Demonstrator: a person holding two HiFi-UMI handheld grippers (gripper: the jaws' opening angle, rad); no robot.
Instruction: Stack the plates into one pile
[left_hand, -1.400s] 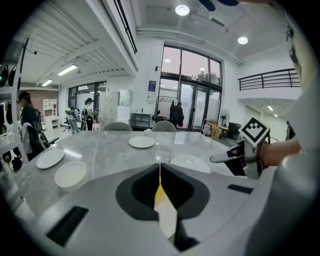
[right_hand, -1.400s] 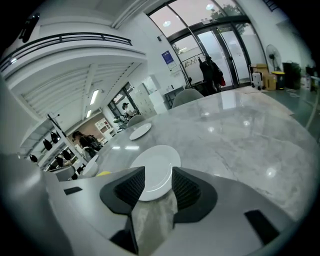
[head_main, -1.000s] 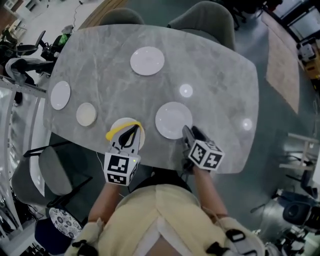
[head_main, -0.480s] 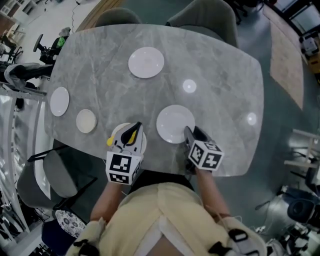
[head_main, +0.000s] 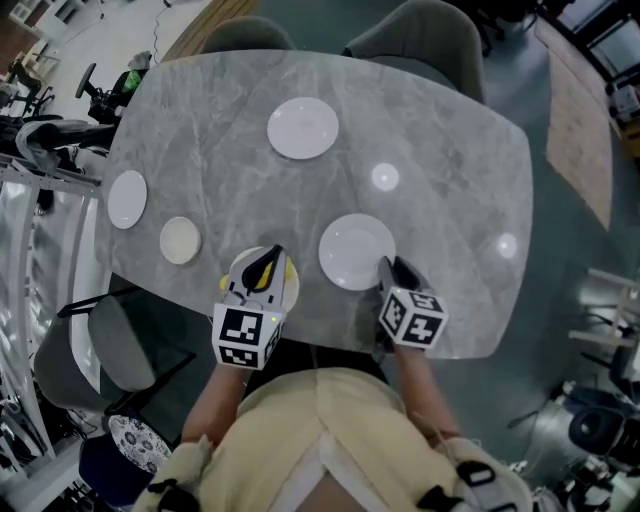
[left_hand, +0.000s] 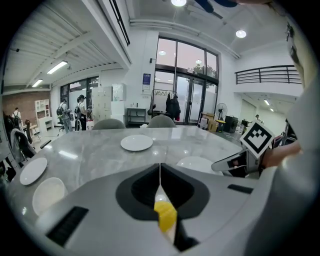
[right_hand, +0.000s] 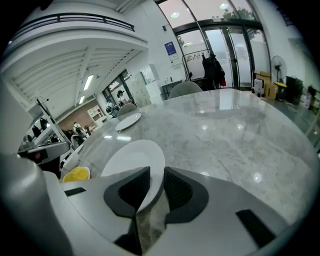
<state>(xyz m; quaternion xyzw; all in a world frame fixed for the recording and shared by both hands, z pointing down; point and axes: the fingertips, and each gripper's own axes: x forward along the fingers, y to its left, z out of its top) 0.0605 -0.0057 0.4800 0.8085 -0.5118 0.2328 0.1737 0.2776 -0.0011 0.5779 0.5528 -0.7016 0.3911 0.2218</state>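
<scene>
My right gripper (head_main: 385, 268) is at the near right rim of a white plate (head_main: 352, 248) on the grey marble table (head_main: 450, 160). In the right gripper view the plate's (right_hand: 132, 160) rim lies between the pads of my right gripper (right_hand: 152, 187). Its jaws have just been closing and now pinch the rim. My left gripper (head_main: 268, 256) is shut on a small white plate with yellow on it (head_main: 287, 280), held near the table's front edge. In the left gripper view that plate (left_hand: 165, 215) shows edge-on in the shut jaws of my left gripper (left_hand: 160, 170).
Three more plates lie on the table: a large white one (head_main: 303, 128) at the far middle, a small white one (head_main: 127, 198) at the left edge and a cream one (head_main: 180, 240) beside it. Chairs (head_main: 415, 30) stand at the far side.
The left gripper with its plate has edged slightly along the front edge, and the yellow arc beside it is now mostly hidden. The right gripper has stayed at the white plate's rim.
</scene>
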